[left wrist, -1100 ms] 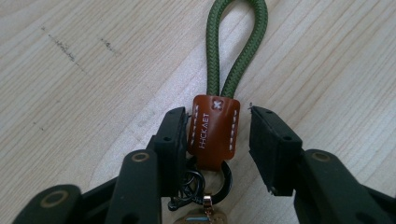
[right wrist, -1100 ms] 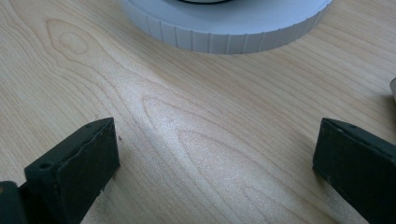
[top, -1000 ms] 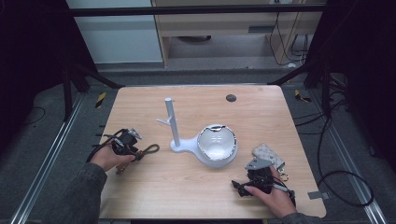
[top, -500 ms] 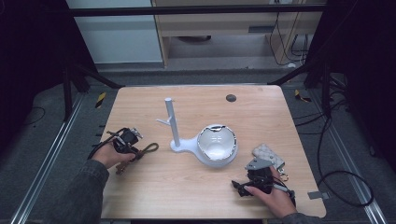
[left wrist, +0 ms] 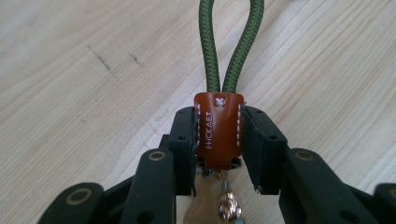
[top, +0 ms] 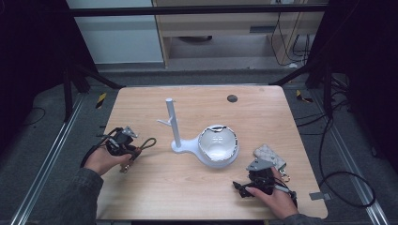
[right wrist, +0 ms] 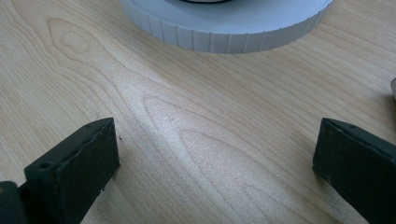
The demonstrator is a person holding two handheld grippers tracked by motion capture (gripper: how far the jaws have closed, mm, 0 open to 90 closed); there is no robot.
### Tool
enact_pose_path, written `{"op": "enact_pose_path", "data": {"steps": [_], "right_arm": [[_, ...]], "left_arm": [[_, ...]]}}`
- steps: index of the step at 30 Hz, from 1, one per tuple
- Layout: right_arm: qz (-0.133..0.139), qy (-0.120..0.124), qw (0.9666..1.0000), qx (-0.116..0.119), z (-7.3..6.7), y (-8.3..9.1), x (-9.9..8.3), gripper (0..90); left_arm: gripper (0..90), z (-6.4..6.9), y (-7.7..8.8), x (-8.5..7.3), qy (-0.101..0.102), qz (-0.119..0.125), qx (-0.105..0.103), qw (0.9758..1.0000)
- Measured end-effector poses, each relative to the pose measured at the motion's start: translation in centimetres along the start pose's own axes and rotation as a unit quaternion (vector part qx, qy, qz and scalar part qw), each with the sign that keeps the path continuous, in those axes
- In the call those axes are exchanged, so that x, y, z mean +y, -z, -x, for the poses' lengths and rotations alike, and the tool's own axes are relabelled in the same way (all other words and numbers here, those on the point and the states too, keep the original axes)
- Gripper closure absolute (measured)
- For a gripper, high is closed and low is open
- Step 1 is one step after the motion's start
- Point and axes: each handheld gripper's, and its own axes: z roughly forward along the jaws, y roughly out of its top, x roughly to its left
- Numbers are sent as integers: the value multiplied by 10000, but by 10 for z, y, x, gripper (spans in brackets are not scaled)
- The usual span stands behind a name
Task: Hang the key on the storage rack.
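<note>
We work at a light wooden table (top: pixel 197 187). At its middle stands a white stand: a round dish (top: pixel 218 146) joined to an upright post (top: pixel 172 123) with short side pegs, the sort of holder a keyring hangs on. Near the far edge sits a small dark disc (top: pixel 232 98), and at the right, just beyond our right hand, lies a pale quilted pouch (top: pixel 271 153).

Our left gripper (top: pixel 123 143) is at the left side of the table, well apart from the stand. In the left gripper view its jaws are clamped together on the brown leather tab (left wrist: pixel 219 130) of a key strap, pads pressing on both of its sides. The green cord loop (left wrist: pixel 228 44) runs out forward from the tab and shows free of the wood in the high view (top: pixel 146 143); small metal fittings (left wrist: pixel 228 203) hang below the tab between the jaws.

Our right gripper (top: pixel 259 180) rests near the front right of the table with its jaws wide apart and nothing between them; its own view looks across bare wood to the ribbed white base (right wrist: pixel 224 32) of the dish.

As we judge it, the grasp is done and the strap is secured. What is left is most of the job: carrying the strap across to the stand and slipping its loop over the post or a peg, then letting go. The pegs are bare for now.
</note>
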Motion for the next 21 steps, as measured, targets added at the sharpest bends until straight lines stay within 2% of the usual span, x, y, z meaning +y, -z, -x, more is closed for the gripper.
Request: {"op": "enact_pose_path", "data": {"steps": [2, 3, 4, 5, 6, 8, 12, 13, 16, 17, 18, 19, 20, 21], "right_arm": [[0, 1, 10000, 0, 0, 0, 0, 3], [0, 1, 10000, 0, 0, 0, 0, 3], [1, 0, 10000, 1, 0, 0, 0, 4], [1, 0, 10000, 1, 0, 0, 0, 4], [2, 0, 10000, 1, 0, 0, 0, 3], [1, 0, 10000, 0, 0, 0, 0, 4], [1, 1, 10000, 1, 0, 0, 0, 3], [0, 0, 10000, 1, 0, 0, 0, 4], [0, -1, 10000, 3, 0, 0, 0, 3], [0, -1, 10000, 3, 0, 0, 0, 3], [0, 1, 10000, 0, 0, 0, 0, 2], [0, 1, 10000, 0, 0, 0, 0, 2], [2, -1, 10000, 5, 0, 0, 0, 2], [4, 4, 10000, 5, 0, 0, 0, 2]], "left_arm": [[659, 6, 10, -3, 30, 242, 41, 9997], [659, 6, 10, -3, 30, 242, 41, 9997], [659, 10, 17, -5, 33, 440, 96, 9990], [660, 10, 17, -5, 33, 440, 96, 9990], [660, 13, 22, -6, 52, 587, 121, 9982], [660, 22, 32, -8, 104, 892, 206, 9957], [660, 36, 41, -10, 96, 1219, 258, 9922], [660, 36, 41, -10, 96, 1219, 258, 9922], [661, 50, 47, -12, 114, 1544, 276, 9876], [660, 50, 47, -12, 114, 1544, 276, 9876], [661, 55, 49, -12, 117, 1665, 320, 9855], [661, 55, 49, -12, 117, 1665, 320, 9855], [661, 60, 50, -13, 125, 1749, 371, 9838], [661, 62, 51, -13, 105, 1775, 417, 9832]]}}
